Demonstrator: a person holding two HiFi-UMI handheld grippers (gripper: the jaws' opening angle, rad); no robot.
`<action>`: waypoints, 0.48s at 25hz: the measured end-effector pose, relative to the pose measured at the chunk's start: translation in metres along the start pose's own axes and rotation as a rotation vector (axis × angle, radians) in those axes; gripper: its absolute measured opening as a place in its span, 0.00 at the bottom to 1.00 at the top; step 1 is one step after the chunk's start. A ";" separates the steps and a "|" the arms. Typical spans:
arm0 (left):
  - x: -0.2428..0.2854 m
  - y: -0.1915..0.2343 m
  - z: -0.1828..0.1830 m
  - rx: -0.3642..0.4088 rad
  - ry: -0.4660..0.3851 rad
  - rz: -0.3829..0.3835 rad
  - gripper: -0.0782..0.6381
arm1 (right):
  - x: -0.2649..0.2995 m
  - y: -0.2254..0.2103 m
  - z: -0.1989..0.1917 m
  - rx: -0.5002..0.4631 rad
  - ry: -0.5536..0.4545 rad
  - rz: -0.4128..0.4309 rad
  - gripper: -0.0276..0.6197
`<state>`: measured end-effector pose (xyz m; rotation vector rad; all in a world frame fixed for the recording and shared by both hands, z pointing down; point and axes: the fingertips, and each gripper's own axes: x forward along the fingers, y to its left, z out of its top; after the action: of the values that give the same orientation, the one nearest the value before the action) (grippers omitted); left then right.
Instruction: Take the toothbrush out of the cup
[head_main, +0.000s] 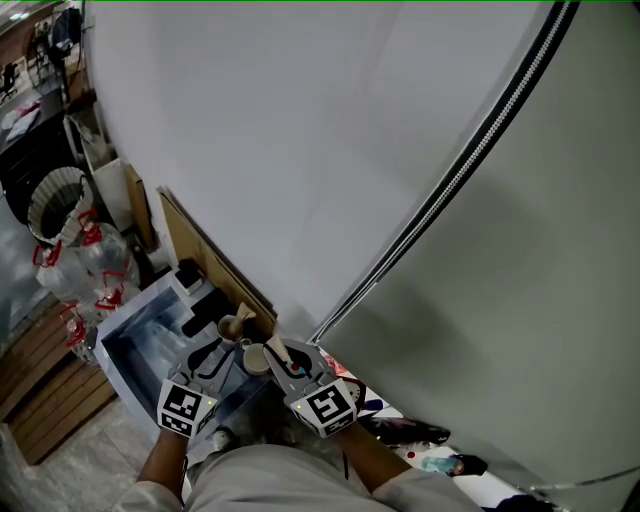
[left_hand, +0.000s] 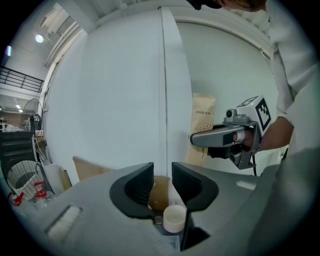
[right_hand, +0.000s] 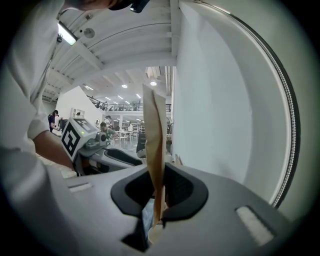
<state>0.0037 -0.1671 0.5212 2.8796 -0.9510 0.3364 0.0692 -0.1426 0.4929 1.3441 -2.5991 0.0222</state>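
The paper-wrapped toothbrush (right_hand: 153, 145) was held upright, clamped between the jaws of the right gripper (right_hand: 159, 192), while the jaws of the left gripper (left_hand: 162, 182) were set apart with nothing pressed between them, the white cup (left_hand: 174, 218) being seen just beyond them, near the wall (left_hand: 125, 100).
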 end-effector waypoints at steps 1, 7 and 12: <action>0.001 -0.001 -0.003 -0.002 0.015 -0.007 0.29 | 0.000 -0.001 -0.001 0.000 0.001 -0.001 0.09; 0.007 -0.001 -0.012 -0.016 0.064 0.003 0.47 | -0.003 0.001 0.005 -0.005 -0.012 0.011 0.09; 0.015 0.002 -0.025 -0.006 0.085 0.012 0.48 | -0.004 0.000 0.008 -0.009 -0.019 0.015 0.09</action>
<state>0.0100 -0.1737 0.5487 2.8300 -0.9532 0.4516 0.0703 -0.1400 0.4841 1.3279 -2.6216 0.0003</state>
